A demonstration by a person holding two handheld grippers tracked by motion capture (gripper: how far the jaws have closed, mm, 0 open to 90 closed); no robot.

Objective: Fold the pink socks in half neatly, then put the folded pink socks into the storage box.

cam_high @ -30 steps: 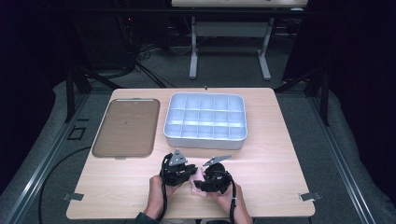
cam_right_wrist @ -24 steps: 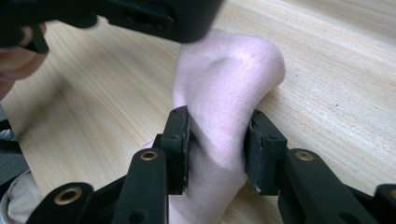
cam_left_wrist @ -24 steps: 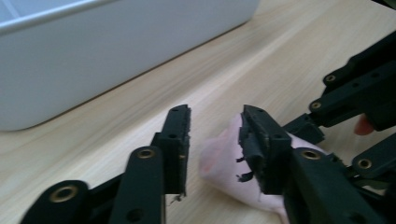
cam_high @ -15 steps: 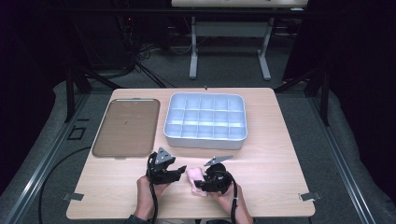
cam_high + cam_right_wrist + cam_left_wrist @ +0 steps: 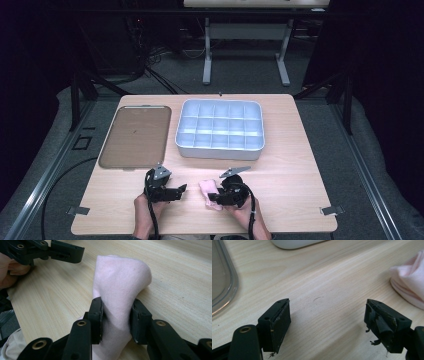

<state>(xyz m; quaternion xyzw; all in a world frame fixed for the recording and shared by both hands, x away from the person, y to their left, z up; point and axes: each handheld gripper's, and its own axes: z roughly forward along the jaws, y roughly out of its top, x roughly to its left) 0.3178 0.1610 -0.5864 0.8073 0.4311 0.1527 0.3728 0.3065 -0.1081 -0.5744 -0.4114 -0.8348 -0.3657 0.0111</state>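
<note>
Wide pale wooden table (image 5: 295, 165), set over grey floor with dark stands behind. On the far middle of the table, a white tray (image 5: 220, 150) split into rows of small compartments. Left of the tray and just apart from it, a flat brown lid-like tray (image 5: 135, 135) with rounded corners and a clear rim; that rim also at the left edge of the left gripper view (image 5: 233, 282), the white tray's rounded edge at the top (image 5: 294, 243).

Near the front edge, two hands up from below, each with a black gripper. Right gripper (image 5: 212, 196) pointed leftward, clenched on a folded pink cloth (image 5: 209, 192); in the right gripper view, both pads pressed into the pink cloth (image 5: 120, 290) at its middle, the fabric bulged up past the jaws and resting on the wood. Right hand (image 5: 242, 210) low at the table's edge.

Left gripper (image 5: 181, 190) a little to the left of the cloth, well clear of it, pointed rightward toward it. Jaws released and spread wide, just having opened, with bare wood between them in the left gripper view (image 5: 327, 317). Pink cloth (image 5: 409, 282) off to the right there, beyond the right jaw, untouched. Worn, frayed black pads (image 5: 280, 322) on both jaws. Left hand (image 5: 145, 212) below its gripper.
</note>
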